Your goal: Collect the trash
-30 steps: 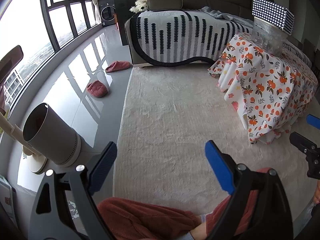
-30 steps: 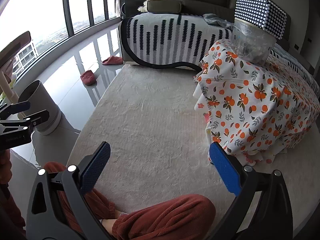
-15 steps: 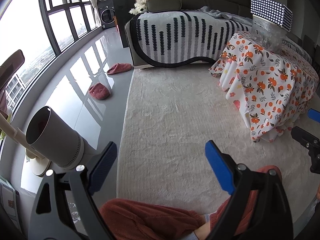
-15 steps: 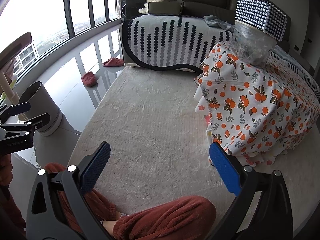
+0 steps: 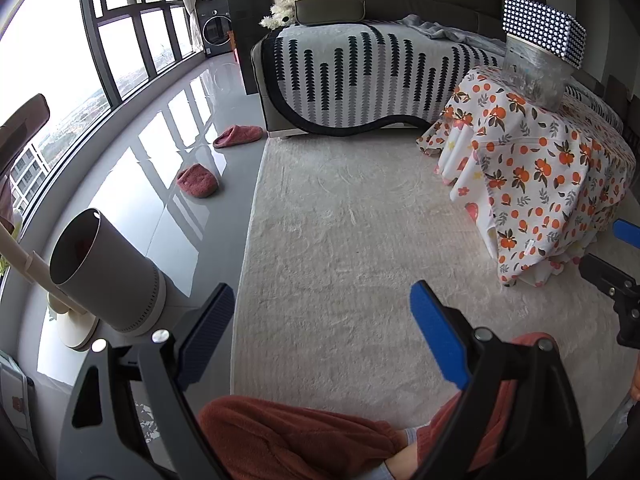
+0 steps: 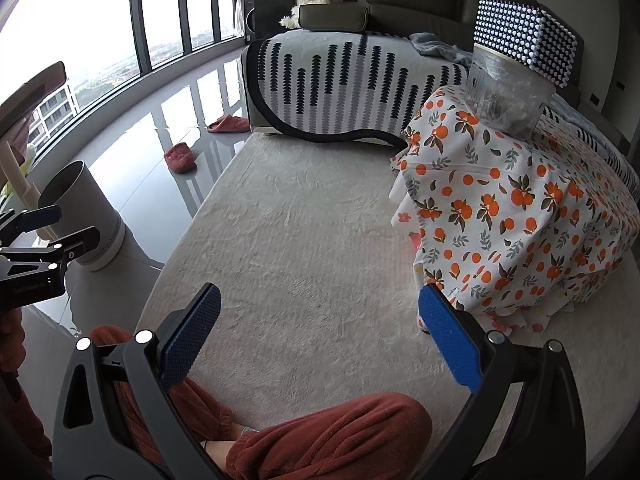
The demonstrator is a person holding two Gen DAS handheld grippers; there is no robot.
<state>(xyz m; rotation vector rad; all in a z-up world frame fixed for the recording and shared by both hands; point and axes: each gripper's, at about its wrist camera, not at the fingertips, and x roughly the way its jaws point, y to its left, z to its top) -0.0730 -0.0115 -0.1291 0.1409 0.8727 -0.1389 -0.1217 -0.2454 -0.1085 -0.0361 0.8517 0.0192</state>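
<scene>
Holding nothing, the left gripper (image 5: 320,332) has its blue pads spread wide over the pale rug (image 5: 352,240), and the right gripper (image 6: 320,336) is just as wide apart and just as empty, both poised low above the person's crossed legs in red trousers (image 6: 332,440), which suggests a seated start from which either side can reach out. At about 9 o'clock of the left gripper stands a grey cylindrical bin (image 5: 108,276) on the glossy floor just off the rug's edge, its mouth open; that is probably where trash is meant to go, and it sits within easy reach of the left side. From 1 to 3 o'clock is a low worktop under an orange-print cloth (image 6: 520,216), carrying a clear plastic container (image 6: 508,96) with a studded box (image 6: 524,36) on top. No loose trash shows on the rug; whether the container holds any I cannot tell. Two pink slippers (image 5: 198,180) lie near 11 o'clock, beside the blanket-draped sofa (image 5: 360,76).
</scene>
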